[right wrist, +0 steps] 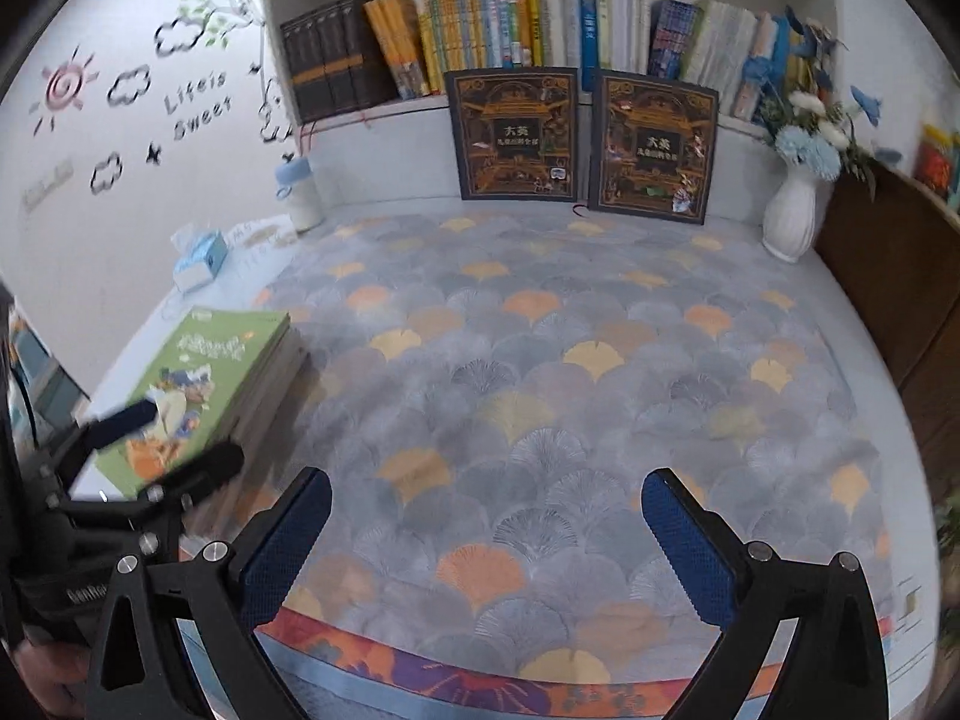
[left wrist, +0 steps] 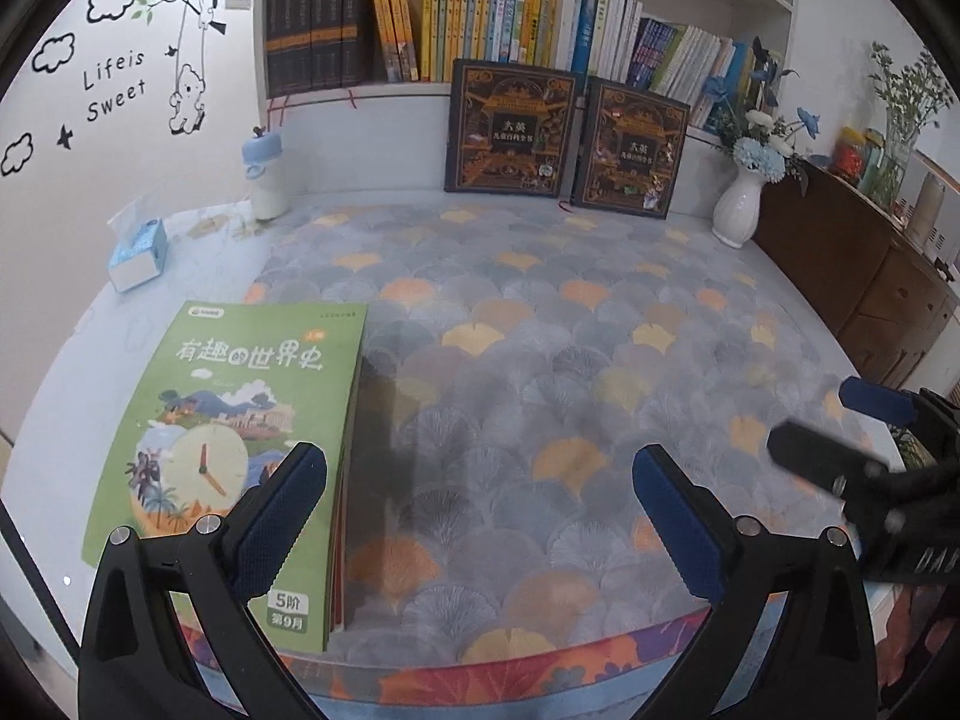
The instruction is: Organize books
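Books look gathered: green-topped stack (left wrist: 228,456) squared at mat's (left wrist: 540,360) left edge. Left gripper (left wrist: 480,516) and right gripper (right wrist: 486,540) both spread, empty. I judge stacking done; shelving possibly left.

Both wrist cameras sit low over the near edge of the leaf-patterned mat (left wrist: 510,324), tilted down and facing the bookshelf (left wrist: 420,24). The left one hangs close above the green book stack (left wrist: 240,438); the right one, further right, sees that stack from farther away. Both share the mat, the two dark upright books (right wrist: 510,135) and the white vase (right wrist: 792,216).
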